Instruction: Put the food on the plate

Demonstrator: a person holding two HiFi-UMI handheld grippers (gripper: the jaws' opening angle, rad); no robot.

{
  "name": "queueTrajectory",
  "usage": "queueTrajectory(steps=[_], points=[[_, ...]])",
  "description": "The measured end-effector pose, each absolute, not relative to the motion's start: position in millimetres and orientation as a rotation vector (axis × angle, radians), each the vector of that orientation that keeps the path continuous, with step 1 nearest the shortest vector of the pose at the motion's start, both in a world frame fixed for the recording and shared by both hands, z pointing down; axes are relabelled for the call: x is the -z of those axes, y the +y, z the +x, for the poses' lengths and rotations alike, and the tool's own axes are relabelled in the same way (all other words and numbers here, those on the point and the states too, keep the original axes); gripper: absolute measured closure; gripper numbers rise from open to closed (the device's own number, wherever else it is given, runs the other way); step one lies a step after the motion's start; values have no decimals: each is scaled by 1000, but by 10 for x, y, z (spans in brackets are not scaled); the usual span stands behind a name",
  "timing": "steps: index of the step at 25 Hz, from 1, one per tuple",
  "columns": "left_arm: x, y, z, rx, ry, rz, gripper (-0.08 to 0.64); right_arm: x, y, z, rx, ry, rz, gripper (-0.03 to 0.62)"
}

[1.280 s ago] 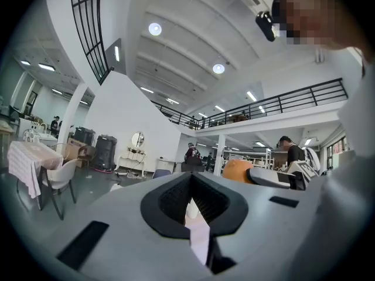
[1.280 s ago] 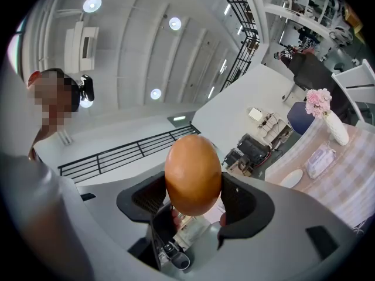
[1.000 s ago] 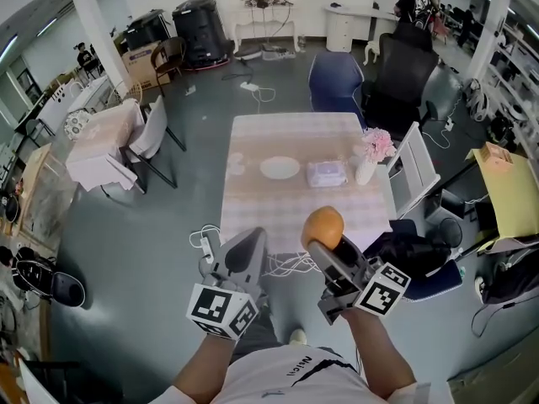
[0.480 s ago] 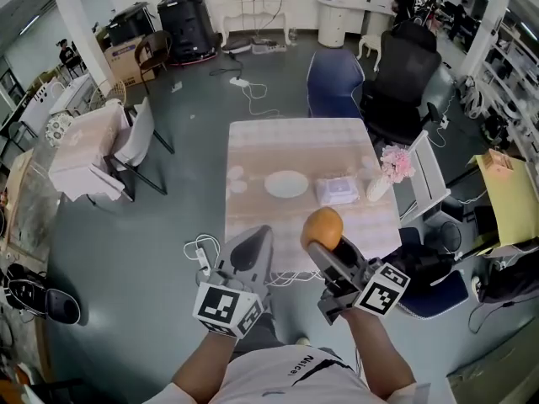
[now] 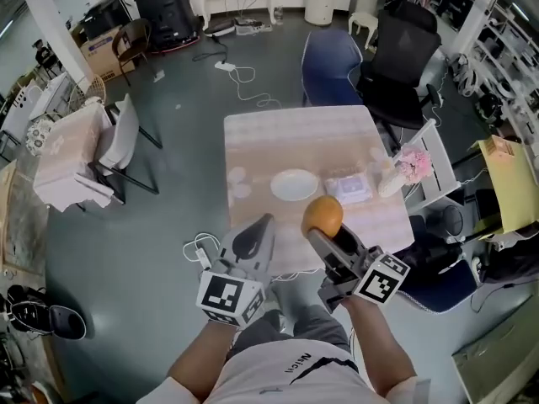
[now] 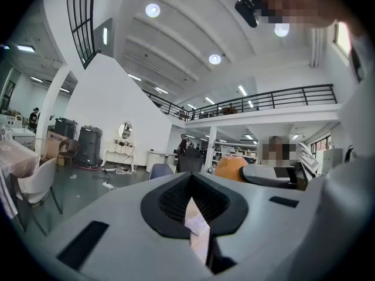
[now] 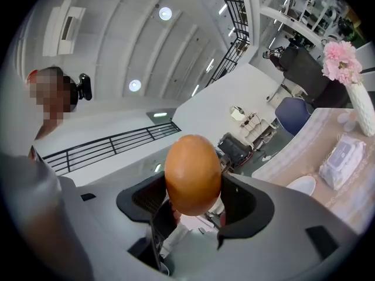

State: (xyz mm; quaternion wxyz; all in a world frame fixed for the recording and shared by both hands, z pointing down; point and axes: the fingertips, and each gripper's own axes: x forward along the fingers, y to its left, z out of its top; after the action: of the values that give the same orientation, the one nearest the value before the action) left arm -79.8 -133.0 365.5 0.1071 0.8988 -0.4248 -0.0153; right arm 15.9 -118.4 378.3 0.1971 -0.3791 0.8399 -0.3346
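Wears a white short-sleeved T-shirt with small dark lettering at the chest, and grey trousers. Has a left gripper and a right gripper of the same make: light grey wedge-shaped shells, with black ribbed lining round the jaws. Carries at each gripper's rear a marker cube, left and right, printed with black-and-white squares.

The plate lies open toward the table's near edge; a tissue pack sits just right.
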Motion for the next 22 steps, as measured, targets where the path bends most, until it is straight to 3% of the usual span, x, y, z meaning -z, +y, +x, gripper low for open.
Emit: queueTrajectory(steps=[22], points=[[-4943,-2461,-563,-113,-1294,2487,554,-5426,-2507,316,1000,2732,-1265,321]])
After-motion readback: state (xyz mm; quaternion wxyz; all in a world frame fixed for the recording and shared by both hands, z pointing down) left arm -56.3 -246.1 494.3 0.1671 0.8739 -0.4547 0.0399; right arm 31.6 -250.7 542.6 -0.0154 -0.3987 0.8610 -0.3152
